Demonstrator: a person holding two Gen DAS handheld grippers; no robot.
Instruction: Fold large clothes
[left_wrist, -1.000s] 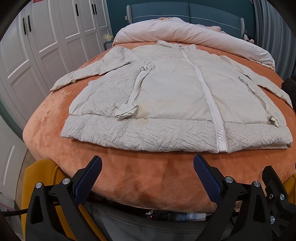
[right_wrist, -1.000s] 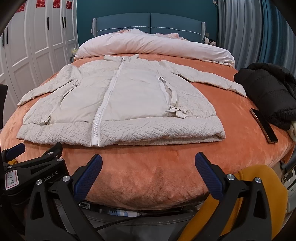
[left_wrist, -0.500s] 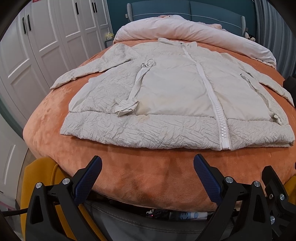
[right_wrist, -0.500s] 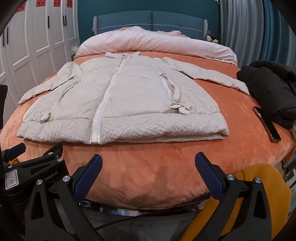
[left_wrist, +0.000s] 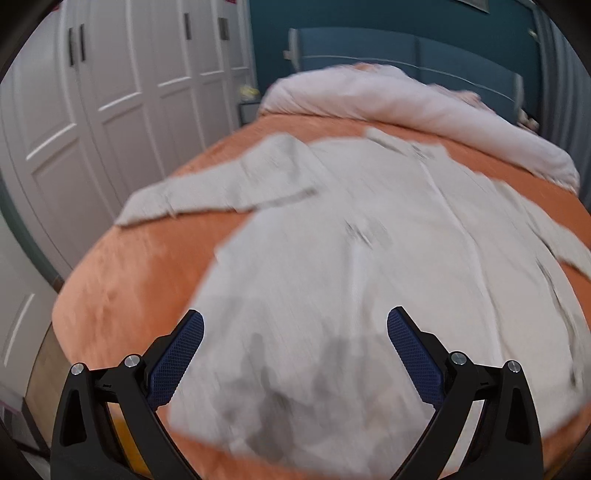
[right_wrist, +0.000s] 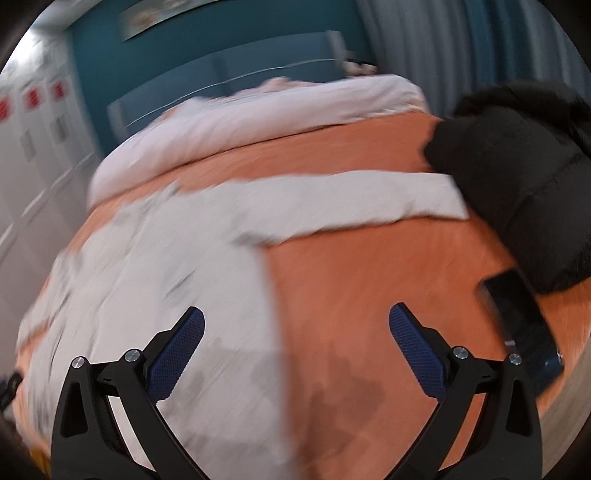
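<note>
A cream quilted jacket (left_wrist: 369, 266) lies flat, zipped, on the orange bedspread (left_wrist: 122, 280). Both views are motion-blurred. In the left wrist view my left gripper (left_wrist: 295, 332) hangs open over the jacket's lower left part, its left sleeve (left_wrist: 221, 188) stretched out toward the wardrobe. In the right wrist view my right gripper (right_wrist: 295, 332) is open above the jacket's right side edge (right_wrist: 184, 295), half over cloth and half over bedspread. The right sleeve (right_wrist: 351, 203) reaches toward a black garment. Neither gripper holds anything.
A black padded coat (right_wrist: 517, 184) lies at the bed's right, with a dark phone (right_wrist: 524, 325) beside it on the bedspread. A pale pink duvet (left_wrist: 406, 103) is rolled at the headboard. White wardrobe doors (left_wrist: 92, 110) stand to the left.
Both grippers have moved forward fast from beyond the bed's foot to above the jacket. The left went toward the jacket's left side, the right toward its right side. Both stay open.
</note>
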